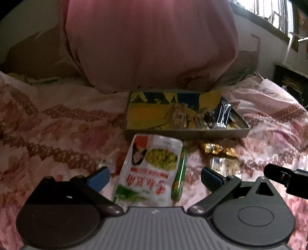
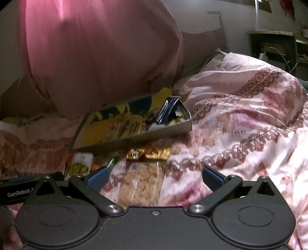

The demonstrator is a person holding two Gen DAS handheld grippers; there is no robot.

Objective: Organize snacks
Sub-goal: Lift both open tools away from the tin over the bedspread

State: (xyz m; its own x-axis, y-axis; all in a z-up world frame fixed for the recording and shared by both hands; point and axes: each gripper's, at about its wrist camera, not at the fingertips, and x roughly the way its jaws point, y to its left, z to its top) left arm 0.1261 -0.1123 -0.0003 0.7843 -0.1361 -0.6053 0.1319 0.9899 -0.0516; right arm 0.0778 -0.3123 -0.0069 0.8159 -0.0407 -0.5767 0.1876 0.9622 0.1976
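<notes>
A white snack packet with red writing [image 1: 150, 169] lies on the bedspread between the fingers of my open left gripper [image 1: 155, 177], with a green stick snack [image 1: 180, 177] beside it. Behind them sits a shallow yellow-lined box [image 1: 146, 115] holding several snacks, a dark blue pouch [image 1: 224, 115] among them. My right gripper [image 2: 155, 177] is open over a clear bag of brown crisps [image 2: 141, 184]. Gold-wrapped snacks [image 2: 148, 152] lie between that bag and the box [image 2: 134, 137]. The white packet [image 2: 79, 163] shows at the left of the right wrist view.
A large pink cushion [image 1: 150, 44] stands behind the box. The patterned pink quilt [image 2: 240, 123] bulges up to the right. The right gripper's body [image 1: 286, 180] juts in at the left wrist view's right edge. A window [image 1: 273, 13] is at the top right.
</notes>
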